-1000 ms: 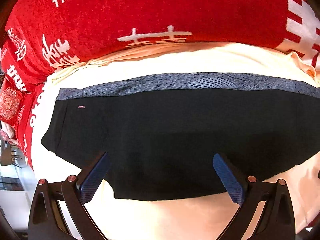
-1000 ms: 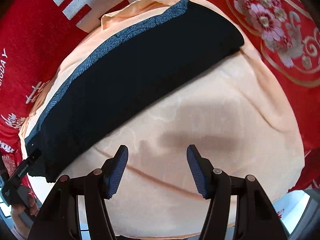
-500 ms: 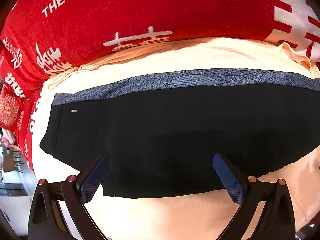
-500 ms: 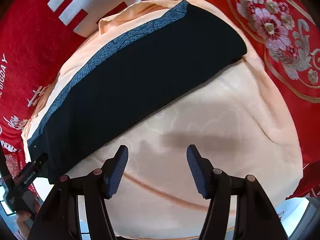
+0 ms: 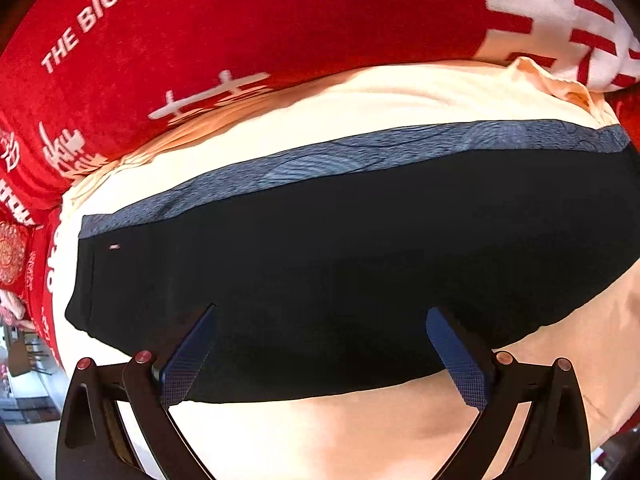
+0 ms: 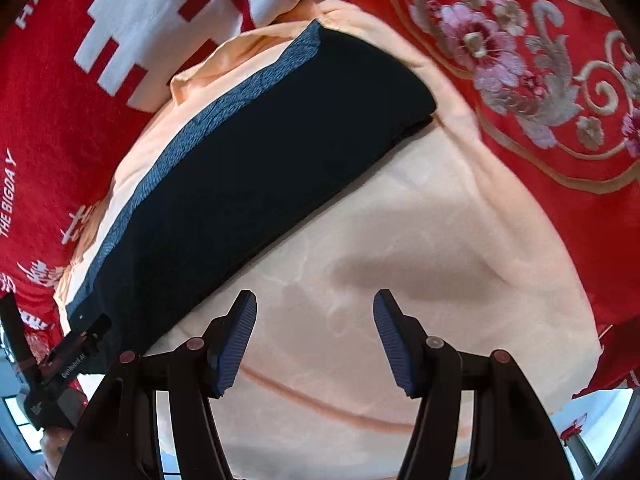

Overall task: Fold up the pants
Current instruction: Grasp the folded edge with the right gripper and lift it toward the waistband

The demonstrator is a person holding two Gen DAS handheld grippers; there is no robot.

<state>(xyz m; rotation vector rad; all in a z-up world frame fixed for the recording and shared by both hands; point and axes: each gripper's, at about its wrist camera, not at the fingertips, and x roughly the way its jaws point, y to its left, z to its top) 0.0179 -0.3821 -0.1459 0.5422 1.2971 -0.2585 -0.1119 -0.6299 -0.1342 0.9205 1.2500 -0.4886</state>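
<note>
The black pants (image 5: 340, 264) lie folded in a long flat band on a peach cloth (image 5: 360, 432), with a blue-grey patterned waistband (image 5: 360, 152) along the far edge. My left gripper (image 5: 320, 316) is open and empty, held above the pants' near edge. In the right wrist view the pants (image 6: 240, 192) run diagonally from lower left to upper right. My right gripper (image 6: 316, 304) is open and empty over the bare peach cloth (image 6: 420, 240), apart from the pants. The left gripper (image 6: 68, 360) shows at the lower left of that view.
A red blanket with white lettering (image 5: 280, 20) lies behind the peach cloth. A red bedspread with embroidered flowers (image 6: 520, 60) lies to the right. The peach cloth has a few creases (image 6: 320, 400) near my right gripper.
Both views have shifted a little: the pants sit lower and further left in the left view. Both grippers stay open and the pants have not moved.
</note>
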